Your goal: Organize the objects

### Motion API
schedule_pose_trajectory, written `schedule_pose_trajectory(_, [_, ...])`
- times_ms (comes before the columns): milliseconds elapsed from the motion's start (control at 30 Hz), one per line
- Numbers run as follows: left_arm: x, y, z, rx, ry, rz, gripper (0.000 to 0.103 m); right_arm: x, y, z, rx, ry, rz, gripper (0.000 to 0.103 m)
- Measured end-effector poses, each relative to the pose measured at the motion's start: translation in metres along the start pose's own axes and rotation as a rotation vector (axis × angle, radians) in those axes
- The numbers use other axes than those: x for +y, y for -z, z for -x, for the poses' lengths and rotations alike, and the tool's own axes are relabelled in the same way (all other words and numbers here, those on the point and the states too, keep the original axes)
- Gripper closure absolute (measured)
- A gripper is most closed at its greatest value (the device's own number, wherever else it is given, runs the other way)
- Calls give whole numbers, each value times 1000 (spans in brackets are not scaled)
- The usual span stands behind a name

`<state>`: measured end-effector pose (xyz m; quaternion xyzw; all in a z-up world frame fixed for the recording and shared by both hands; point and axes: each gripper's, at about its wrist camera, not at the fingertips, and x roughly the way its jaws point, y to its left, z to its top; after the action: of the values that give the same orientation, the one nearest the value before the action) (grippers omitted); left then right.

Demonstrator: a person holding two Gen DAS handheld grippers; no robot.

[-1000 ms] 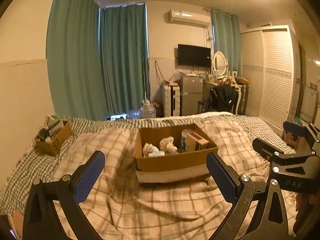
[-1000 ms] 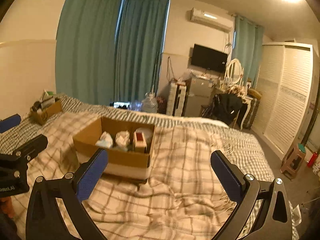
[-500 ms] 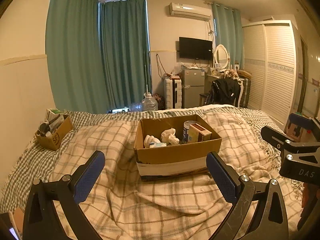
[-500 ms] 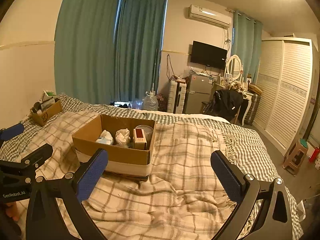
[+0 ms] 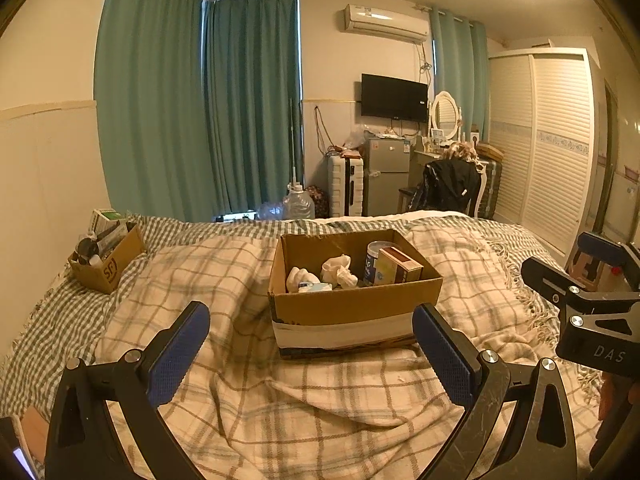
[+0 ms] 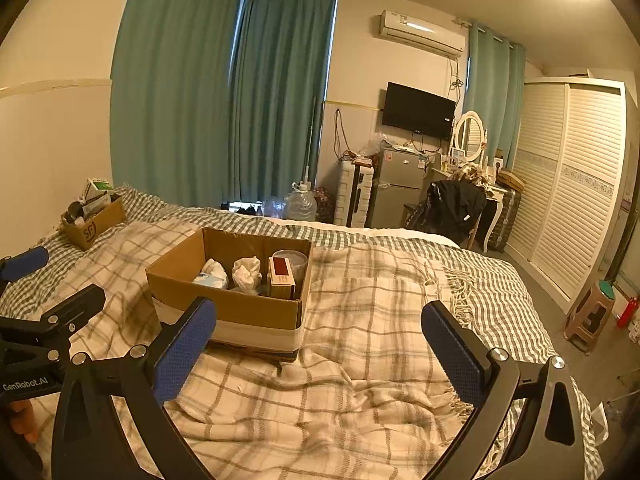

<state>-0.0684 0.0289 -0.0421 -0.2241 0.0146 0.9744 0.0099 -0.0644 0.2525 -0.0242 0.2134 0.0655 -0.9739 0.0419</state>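
Both tongs hang released over the plaid blanket (image 5: 320, 400): left tongs (image 5: 311, 354), right tongs (image 6: 319, 350). Beyond them sits the cardboard box (image 5: 352, 304) of clutter. Only the right view shows a stool (image 6: 592, 312) far right of the box.

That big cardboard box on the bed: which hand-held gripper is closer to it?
Left, it seems. The left hand-held gripper faces the big cardboard box squarely; the right hand-held gripper sits off to its right side. Both open, neither touching.

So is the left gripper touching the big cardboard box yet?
Apart. The left wrist view shows the left gripper open, with plaid blanket visible before the big cardboard box.
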Motion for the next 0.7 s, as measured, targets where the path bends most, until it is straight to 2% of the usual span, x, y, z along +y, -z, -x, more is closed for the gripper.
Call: schedule_pose_trajectory(700, [4, 2, -1, 8, -1, 5, 0, 0, 2, -2, 14, -4, 8, 0])
